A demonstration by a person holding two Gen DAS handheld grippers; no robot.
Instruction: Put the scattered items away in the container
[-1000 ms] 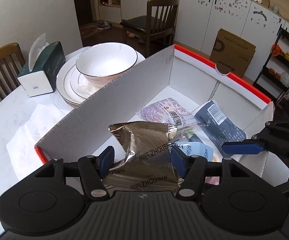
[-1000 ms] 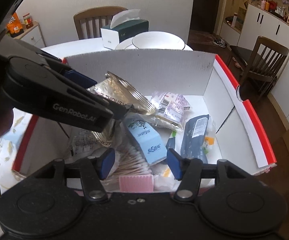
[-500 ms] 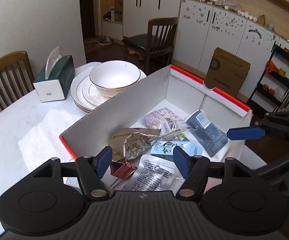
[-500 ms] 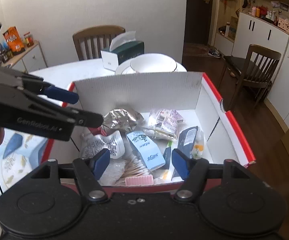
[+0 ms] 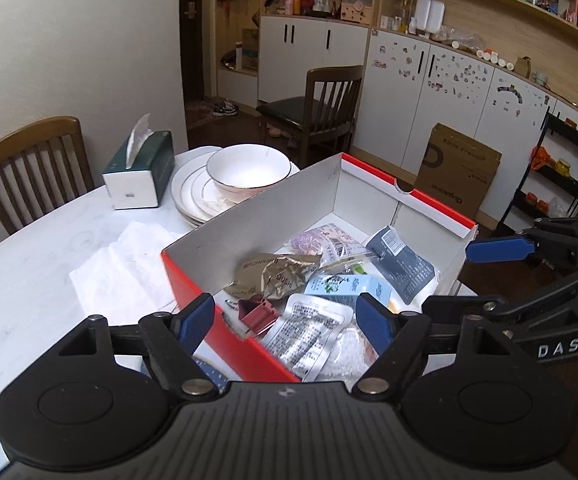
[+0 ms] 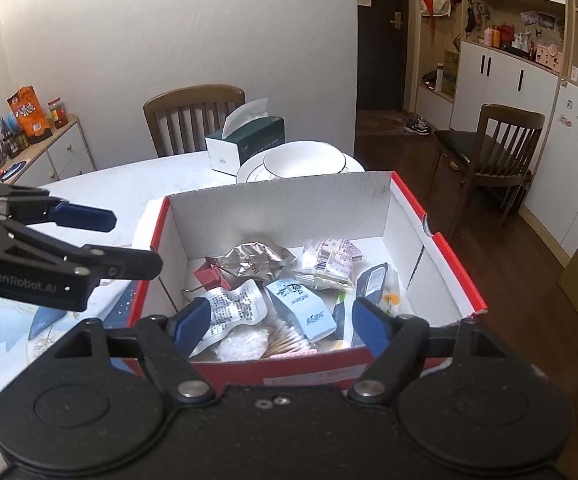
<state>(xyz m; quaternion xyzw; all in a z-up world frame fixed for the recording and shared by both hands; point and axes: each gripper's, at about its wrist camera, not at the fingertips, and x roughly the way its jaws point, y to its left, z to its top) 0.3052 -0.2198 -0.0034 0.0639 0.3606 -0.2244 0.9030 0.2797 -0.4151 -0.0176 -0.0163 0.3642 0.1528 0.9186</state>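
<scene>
A: Left gripper (image 5: 285,318)?
B: Spread wide, nothing between the blue pads. Hovering above the near red edge of the box (image 5: 193,288), over the table (image 5: 29,280) side.

A: Right gripper (image 6: 279,326)?
B: Also spread, empty. Held above the box's near wall, pointing into it. Visible in the left view too, off the box's right side.

A: Task items?
B: All inside the box, none touching either gripper. Crumpled silver snack bag (image 5: 277,276) near the left wall, toward the middle. Dark red clip (image 5: 257,314) just in front of it, close to the left gripper's left pad in the picture but lower, on the box floor. White printed pouch (image 5: 309,336) beside the clip, between the left pads in view. Light blue packet (image 6: 301,306) central, dark blue sachet (image 6: 373,284) to its right, pale pink barcode pack (image 6: 327,258) toward the far wall. Cotton swabs (image 6: 289,340) against the near wall.

A: Outside the box?
B: White bowl (image 5: 249,170) on stacked plates (image 5: 189,196) behind the far wall, green tissue box (image 5: 139,168) left of those, paper napkin (image 5: 121,268) flat on the table left of the box.
</scene>
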